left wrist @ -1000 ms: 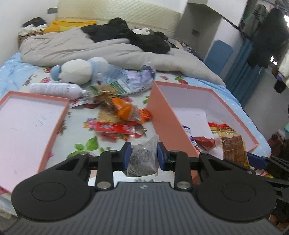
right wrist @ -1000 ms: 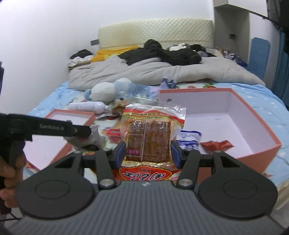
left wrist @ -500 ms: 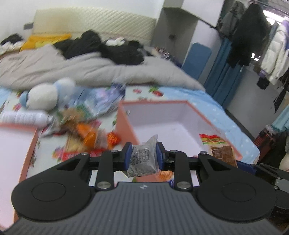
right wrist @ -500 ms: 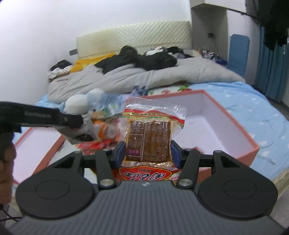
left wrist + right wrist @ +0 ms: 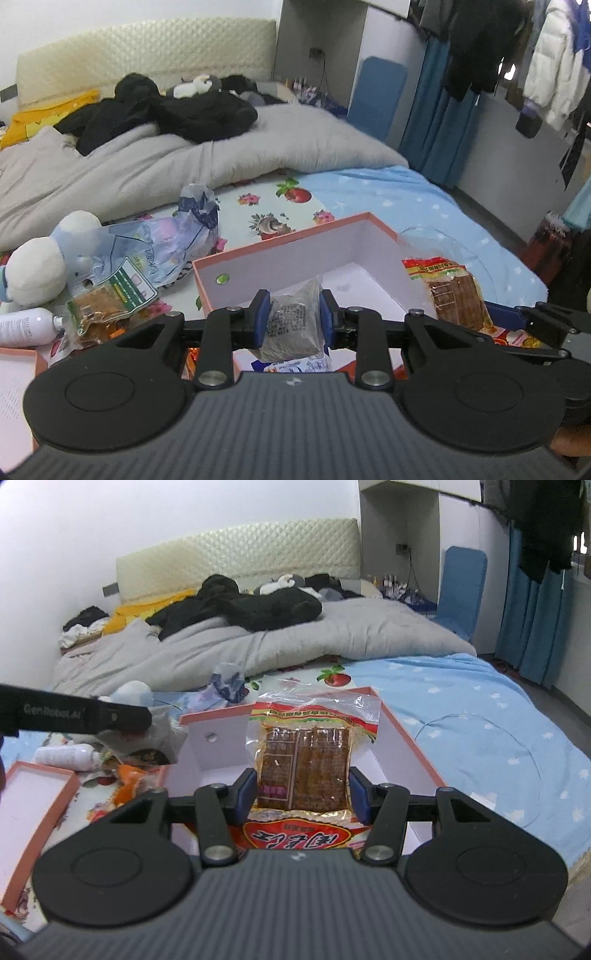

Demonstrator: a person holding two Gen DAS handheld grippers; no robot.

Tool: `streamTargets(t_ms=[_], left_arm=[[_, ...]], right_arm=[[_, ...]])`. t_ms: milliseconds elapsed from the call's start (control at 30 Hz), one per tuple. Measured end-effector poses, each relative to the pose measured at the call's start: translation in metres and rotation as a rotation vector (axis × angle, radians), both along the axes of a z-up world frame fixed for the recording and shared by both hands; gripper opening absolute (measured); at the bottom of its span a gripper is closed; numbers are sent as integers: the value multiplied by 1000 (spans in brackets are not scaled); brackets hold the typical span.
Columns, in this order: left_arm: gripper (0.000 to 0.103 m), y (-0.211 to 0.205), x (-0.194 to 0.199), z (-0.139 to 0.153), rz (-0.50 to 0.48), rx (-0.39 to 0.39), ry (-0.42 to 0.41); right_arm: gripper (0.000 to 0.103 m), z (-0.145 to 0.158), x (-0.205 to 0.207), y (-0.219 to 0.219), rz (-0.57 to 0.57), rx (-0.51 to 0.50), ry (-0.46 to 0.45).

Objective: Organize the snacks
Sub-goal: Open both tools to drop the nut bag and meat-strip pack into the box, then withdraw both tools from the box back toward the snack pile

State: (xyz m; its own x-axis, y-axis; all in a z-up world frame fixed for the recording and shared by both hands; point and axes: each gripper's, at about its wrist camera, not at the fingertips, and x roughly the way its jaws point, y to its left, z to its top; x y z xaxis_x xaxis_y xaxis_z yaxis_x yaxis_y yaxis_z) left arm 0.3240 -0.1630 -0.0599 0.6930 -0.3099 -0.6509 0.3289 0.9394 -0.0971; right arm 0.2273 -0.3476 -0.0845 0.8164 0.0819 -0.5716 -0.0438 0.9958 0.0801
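Observation:
My left gripper (image 5: pixel 294 318) is shut on a small clear packet of dark snack (image 5: pixel 293 325), held over the open orange box (image 5: pixel 280 254). My right gripper (image 5: pixel 302 791) is shut on a large clear pack of brown dried tofu with a red label (image 5: pixel 304 766), also over the box (image 5: pixel 413 738). That pack shows at the right of the left wrist view (image 5: pixel 448 291). The left gripper arm (image 5: pixel 74 716) with its packet (image 5: pixel 155 738) shows at the left of the right wrist view. A blue-and-white packet (image 5: pixel 295 365) lies in the box.
Loose snack packets (image 5: pixel 107 306) lie on the floral sheet left of the box, with a white bottle (image 5: pixel 26 326), a plush toy (image 5: pixel 40 266) and a crumpled plastic bag (image 5: pixel 170 243). The box lid (image 5: pixel 33 808) lies at far left. A grey duvet (image 5: pixel 184 162) and dark clothes lie behind.
Both grippers have moved right and forward over the orange box, each still holding its packet. The snack pile has slid to the left of both views.

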Motion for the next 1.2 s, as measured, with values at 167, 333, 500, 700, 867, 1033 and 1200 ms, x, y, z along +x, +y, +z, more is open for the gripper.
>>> streamTargets(t_ms=[167, 333, 500, 700, 867, 1033, 1200], left_arm=[[33, -14, 39, -5, 12, 26, 97], [33, -18, 66, -15, 22, 34, 186], [34, -11, 72, -24, 36, 19, 249], [55, 7, 62, -19, 72, -4, 236], [55, 16, 46, -8, 79, -42, 193], [55, 22, 20, -1, 92, -51, 124], [55, 33, -11, 7, 118, -45, 56]], right_arm=[[55, -20, 29, -2, 10, -21, 91], [56, -39, 49, -6, 10, -9, 178], [61, -48, 48, -7, 13, 7, 205], [71, -52, 35, -10, -5, 45, 205], [71, -49, 25, -5, 7, 35, 182], [71, -42, 10, 1, 20, 55, 141], [71, -31, -5, 10, 44, 67, 96]])
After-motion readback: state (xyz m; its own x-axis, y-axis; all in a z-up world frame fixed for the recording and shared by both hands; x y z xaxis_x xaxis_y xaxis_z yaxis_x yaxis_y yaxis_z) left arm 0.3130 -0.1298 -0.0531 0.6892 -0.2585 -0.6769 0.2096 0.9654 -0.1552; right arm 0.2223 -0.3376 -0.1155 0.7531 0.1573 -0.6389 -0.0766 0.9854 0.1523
